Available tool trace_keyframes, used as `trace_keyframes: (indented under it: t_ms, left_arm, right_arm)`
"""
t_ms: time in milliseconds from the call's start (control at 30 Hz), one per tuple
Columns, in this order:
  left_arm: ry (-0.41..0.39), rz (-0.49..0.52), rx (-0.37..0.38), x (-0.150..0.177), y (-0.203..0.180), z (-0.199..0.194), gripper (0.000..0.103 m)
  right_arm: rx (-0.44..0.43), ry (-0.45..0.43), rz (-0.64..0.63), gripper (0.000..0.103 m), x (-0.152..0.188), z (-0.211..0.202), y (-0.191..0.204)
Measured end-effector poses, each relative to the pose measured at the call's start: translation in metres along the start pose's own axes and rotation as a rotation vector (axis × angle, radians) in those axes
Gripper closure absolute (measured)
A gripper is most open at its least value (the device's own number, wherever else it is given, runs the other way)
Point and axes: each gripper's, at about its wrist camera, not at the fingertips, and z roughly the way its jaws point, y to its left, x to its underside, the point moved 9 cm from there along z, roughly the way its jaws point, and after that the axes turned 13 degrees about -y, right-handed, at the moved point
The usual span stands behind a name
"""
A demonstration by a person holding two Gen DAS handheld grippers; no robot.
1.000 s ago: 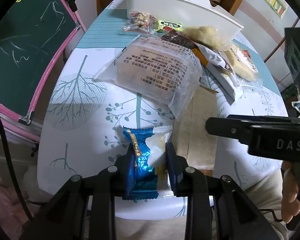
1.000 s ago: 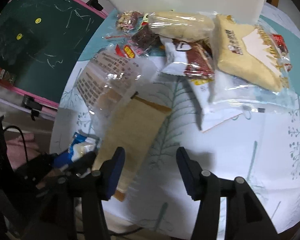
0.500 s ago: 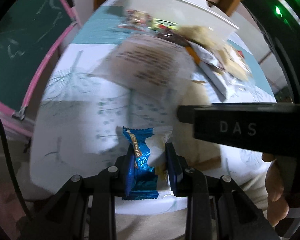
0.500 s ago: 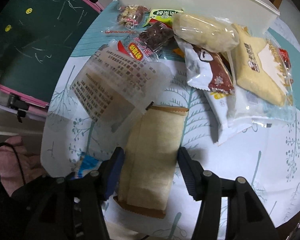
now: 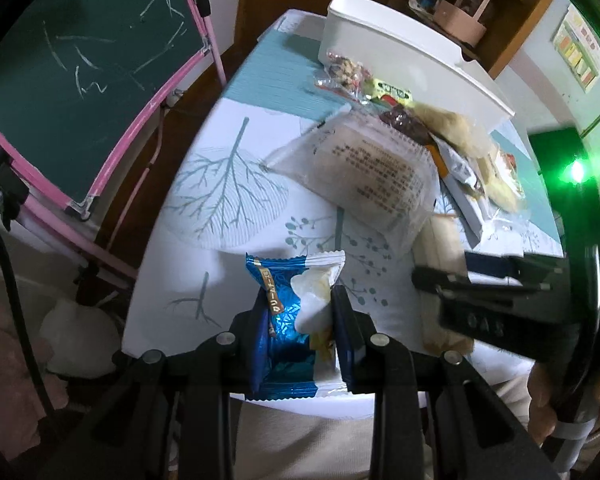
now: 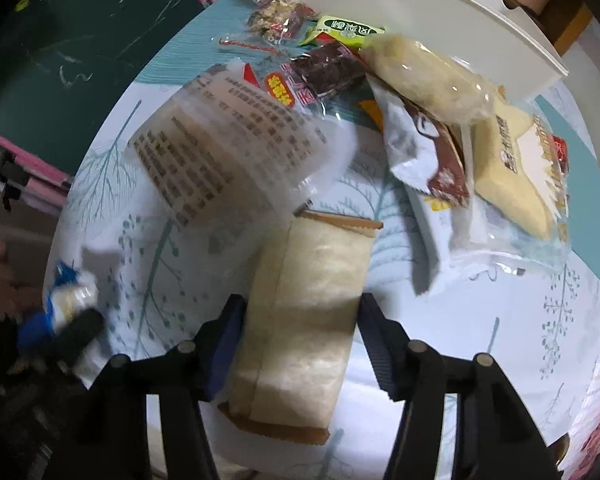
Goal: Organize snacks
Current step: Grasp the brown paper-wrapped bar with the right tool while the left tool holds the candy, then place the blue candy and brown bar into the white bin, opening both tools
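Note:
My left gripper (image 5: 298, 304) is shut on a blue foil snack packet (image 5: 284, 320) with a white end, held just above the table's near edge. The same packet (image 6: 66, 292) shows blurred at the far left of the right wrist view. My right gripper (image 6: 300, 312) points down over a long tan paper-wrapped snack (image 6: 308, 292) that lies flat on the tablecloth. One finger stands on each long side of it. The pads are close to its sides, and no squeeze shows. That tan snack (image 5: 440, 248) also appears in the left wrist view, partly behind the right gripper's black body.
A white bin (image 6: 400, 4) stands at the table's far edge. In front of it lie a large clear bag with printed text (image 6: 220, 152), a pale bread pack (image 6: 428, 72), a brown-and-white packet (image 6: 424, 148) and a yellow pack (image 6: 516, 160). A chalkboard (image 5: 80, 60) leans left of the table.
My right gripper has moved left, from bare tablecloth to astride the tan snack. My left gripper has shifted a little with the blue packet still clamped in it.

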Motion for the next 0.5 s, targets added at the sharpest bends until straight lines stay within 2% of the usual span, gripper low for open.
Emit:
trace_keyframes:
  t_ms: [167,267,500]
  left_arm:
    - [-0.033,0.032,0.007,-0.011,-0.010,-0.010,0.076]
    - [-0.044,0.057,0.023,-0.019,-0.022,-0.014,0.076]
    - [-0.096,0.130,0.071,-0.057,-0.060,-0.030,0.076]
  right_arm:
    - [-0.025,-0.020,-0.020,0.048,0.018,-0.010,-0.020]
    - [-0.064,-0.041,0.010,0.048,0.025,-0.021,-0.034]
    - [-0.115,-0.167,0.060,0.047,0.006,-0.071,-0.076]
